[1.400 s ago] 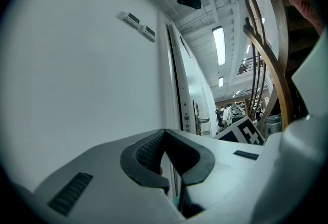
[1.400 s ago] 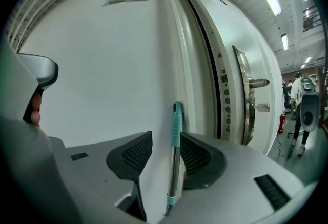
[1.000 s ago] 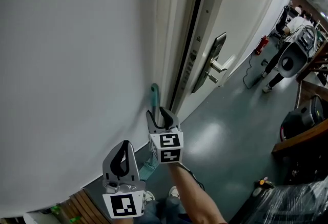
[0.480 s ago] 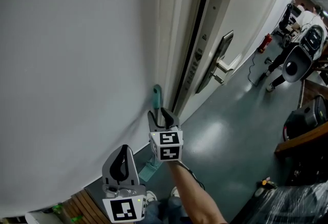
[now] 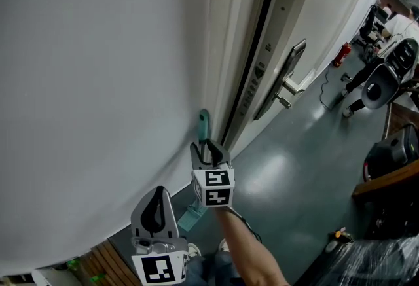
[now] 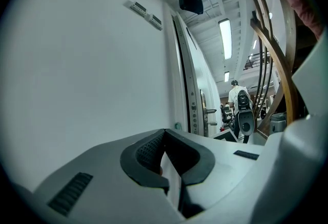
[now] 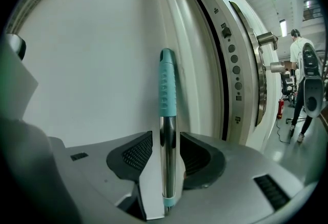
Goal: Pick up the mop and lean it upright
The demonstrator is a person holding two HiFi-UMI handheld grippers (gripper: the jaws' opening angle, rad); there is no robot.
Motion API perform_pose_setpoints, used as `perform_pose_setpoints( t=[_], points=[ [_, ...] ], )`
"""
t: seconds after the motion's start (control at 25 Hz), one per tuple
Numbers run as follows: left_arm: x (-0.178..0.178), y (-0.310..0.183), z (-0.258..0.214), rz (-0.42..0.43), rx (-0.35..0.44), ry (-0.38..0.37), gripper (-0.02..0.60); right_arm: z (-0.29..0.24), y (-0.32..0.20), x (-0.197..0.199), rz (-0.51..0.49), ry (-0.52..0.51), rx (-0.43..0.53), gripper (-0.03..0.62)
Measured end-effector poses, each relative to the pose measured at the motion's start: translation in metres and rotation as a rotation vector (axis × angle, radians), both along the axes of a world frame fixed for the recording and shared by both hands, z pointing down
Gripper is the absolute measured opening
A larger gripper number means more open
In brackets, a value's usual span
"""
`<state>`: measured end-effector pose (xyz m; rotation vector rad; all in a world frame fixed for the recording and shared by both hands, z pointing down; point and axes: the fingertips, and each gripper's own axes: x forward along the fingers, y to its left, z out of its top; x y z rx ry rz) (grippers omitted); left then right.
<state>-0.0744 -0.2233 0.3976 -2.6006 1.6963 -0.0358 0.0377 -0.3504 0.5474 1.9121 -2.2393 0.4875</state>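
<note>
Mop (image 5: 203,122) leans upright on the wall (image 5: 98,82), right hand-held gripper (image 7: 165,141) released around it (left hand-held gripper (image 6: 164,136) clenched, empty); seemingly only withdrawal remains.

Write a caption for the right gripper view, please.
Mop handle upright by the white wall, between open jaws of the right gripper.

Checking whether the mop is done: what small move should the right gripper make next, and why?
Probably draw the right gripper straight back off the mop handle: it already leans upright against the white wall, and the fingers stand apart on either side of its chrome shaft, not pressing it.
</note>
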Motion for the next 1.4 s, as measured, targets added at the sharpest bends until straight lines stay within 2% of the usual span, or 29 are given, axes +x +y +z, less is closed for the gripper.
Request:
perform_pose_setpoints(
  t=[0.04,0.16,0.32,0.8,1.4],
  points=[
    [-0.001,0.0,0.001,-0.002,-0.003,-0.001,0.012,0.0,0.0,0.001,0.005,0.0,0.002,0.175],
    [-0.002,0.0,0.003,-0.004,-0.008,-0.004,0.012,0.0,0.0,0.002,0.02,-0.001,0.011,0.103],
    [-0.003,0.001,0.008,-0.008,-0.033,0.005,0.012,0.001,-0.002,0.002,0.015,0.007,0.014,0.101],
    [-0.005,0.0,0.008,-0.016,-0.019,-0.011,0.012,-0.001,0.005,0.003,0.007,0.008,0.025,0.097],
    [-0.001,0.007,-0.002,-0.008,-0.002,-0.008,0.012,-0.008,0.045,0.003,-0.015,0.011,0.042,0.095]
  ],
)
